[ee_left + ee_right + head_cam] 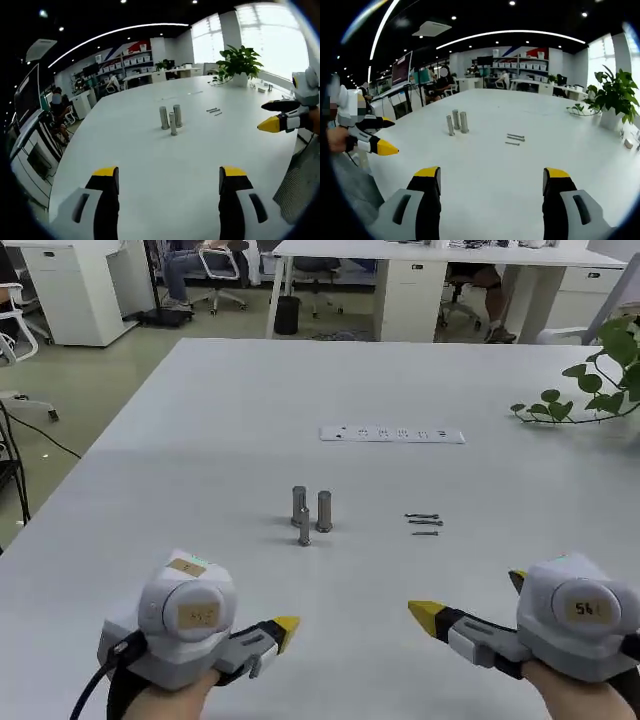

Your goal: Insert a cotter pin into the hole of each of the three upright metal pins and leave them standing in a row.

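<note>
Standing upright on the white table [150,490], the three metal pins [309,512] form a tight triangular cluster rather than a row. They sit on the person's side of the white power strip [392,434], roughly in line with its left end. None of their holes can be made out, and no pin has anything pushed through it as far as the head view shows.

The three cotter pins [424,524] lie flat, one beside the next in a small stack of parallel lines. They too are on the near side of the power strip, under its right half, and well apart from the metal pins.

The left gripper [169,172] hovers above the table much nearer the person than the power strip, off toward its left end. Its yellow-tipped jaws are spread wide with nothing between them. The right gripper [491,173] is just as far back from the strip, off toward its right end, jaws also spread wide and holding nothing. In the head view the two grippers' tips point inward toward each other, with bare table between them.

A leafy plant [600,380] reaches onto the table beyond the strip's right end.
</note>
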Demonstrator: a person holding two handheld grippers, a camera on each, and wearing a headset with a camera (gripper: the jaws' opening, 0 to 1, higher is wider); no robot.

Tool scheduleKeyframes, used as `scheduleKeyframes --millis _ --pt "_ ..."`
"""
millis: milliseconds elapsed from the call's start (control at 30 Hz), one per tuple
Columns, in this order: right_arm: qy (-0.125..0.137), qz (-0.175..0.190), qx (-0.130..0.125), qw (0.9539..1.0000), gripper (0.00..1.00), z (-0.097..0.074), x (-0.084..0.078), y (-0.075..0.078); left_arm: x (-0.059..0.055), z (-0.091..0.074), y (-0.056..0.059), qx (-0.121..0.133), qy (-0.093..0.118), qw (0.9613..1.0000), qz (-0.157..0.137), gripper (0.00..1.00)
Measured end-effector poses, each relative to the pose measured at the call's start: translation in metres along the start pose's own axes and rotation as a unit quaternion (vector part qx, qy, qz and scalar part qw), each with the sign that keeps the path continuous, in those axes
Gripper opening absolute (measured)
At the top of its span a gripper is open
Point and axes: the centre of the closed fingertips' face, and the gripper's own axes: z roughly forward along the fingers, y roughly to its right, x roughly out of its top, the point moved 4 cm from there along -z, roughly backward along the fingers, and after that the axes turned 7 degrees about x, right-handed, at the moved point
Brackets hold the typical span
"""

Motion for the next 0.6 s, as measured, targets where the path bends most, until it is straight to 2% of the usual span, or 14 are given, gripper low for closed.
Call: scheduleKeyframes --millis 400,600 --pt "-0.003 0.003 0.000 1.0000 0.70 -0.0006 -0.0016 0.0002 0.0012 -0.0007 -0.0003 -0.002 0.004 1.0000 -0.005 0.72" --pt "0.004 -0.001 0.004 1.0000 0.68 0.0003 0.0009 -0.0011 0.0023 -0.0004 0.0001 -0.003 0.006 1.0000 -0.003 0.72"
